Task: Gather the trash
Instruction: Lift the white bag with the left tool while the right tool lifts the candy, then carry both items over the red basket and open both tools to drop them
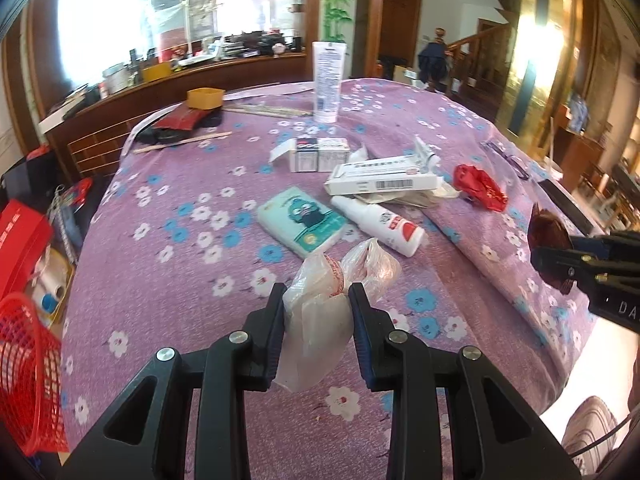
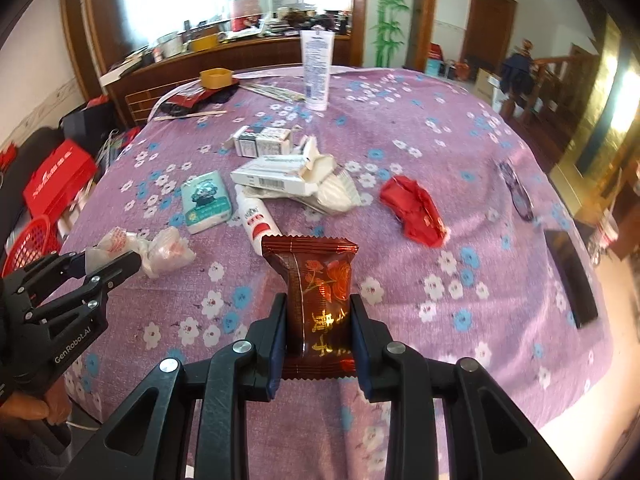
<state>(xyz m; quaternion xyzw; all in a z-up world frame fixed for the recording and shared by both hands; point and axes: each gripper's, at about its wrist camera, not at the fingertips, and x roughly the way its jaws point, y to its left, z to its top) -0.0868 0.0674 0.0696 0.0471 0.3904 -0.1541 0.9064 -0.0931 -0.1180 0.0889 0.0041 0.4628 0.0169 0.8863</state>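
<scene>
Purple floral tablecloth (image 1: 192,248) covers the whole table; I take it as my landmark. Red mesh basket (image 1: 28,364) sits off the cloth's left edge, low, beside a red box; I judge it the likely bin, though I can't confirm that.

Mid-cloth clutter: long white carton (image 1: 380,178), spray bottle (image 1: 380,228), tissue pack (image 1: 302,222), crumpled red wrapper (image 1: 480,188) toward the right edge.

My left gripper (image 1: 318,294) is clamped on a crumpled clear plastic bag (image 1: 320,320), raised over the cloth's near edge. My right gripper (image 2: 318,304) is clamped on a brown snack packet (image 2: 318,300), long axis running out along the fingers, end seal upward.

Both loads in hand. Basket lies left of both jaws; left hand is nearer, so I'd drop that bag first, right crossing after.
</scene>
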